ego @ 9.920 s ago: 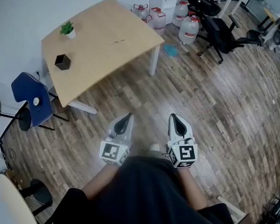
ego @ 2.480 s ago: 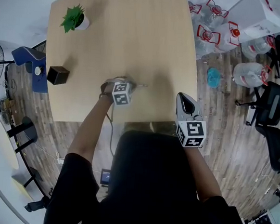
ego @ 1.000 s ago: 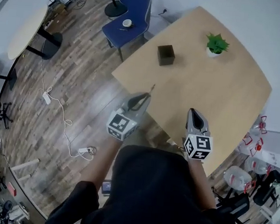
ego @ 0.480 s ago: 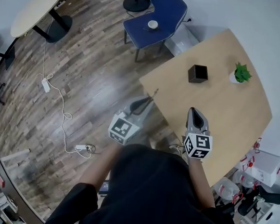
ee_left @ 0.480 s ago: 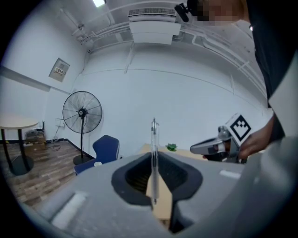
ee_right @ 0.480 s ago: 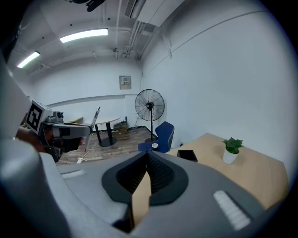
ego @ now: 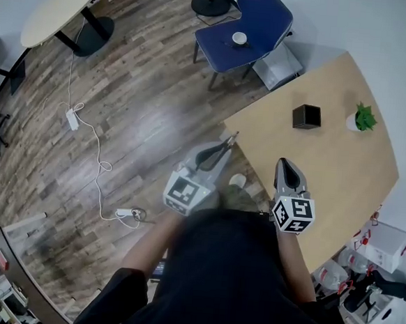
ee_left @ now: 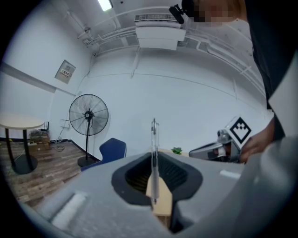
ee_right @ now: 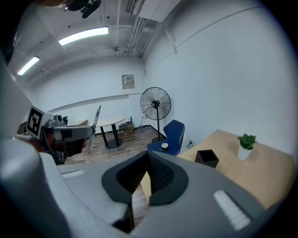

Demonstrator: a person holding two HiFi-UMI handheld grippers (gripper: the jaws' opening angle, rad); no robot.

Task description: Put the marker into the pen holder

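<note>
We count two tools, the left tool (ego: 221, 148) and the right tool (ego: 285, 163); one marker (ee_left: 153, 139); one pen holder (ego: 306, 117); one potted plant (ego: 364, 117); one blue chair (ego: 250, 23).

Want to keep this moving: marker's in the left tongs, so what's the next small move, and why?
Probably carry the left tongs toward the black pen holder on the table. The marker is clamped upright in them, but they hang beside the table's near corner, well short of the holder.
</note>
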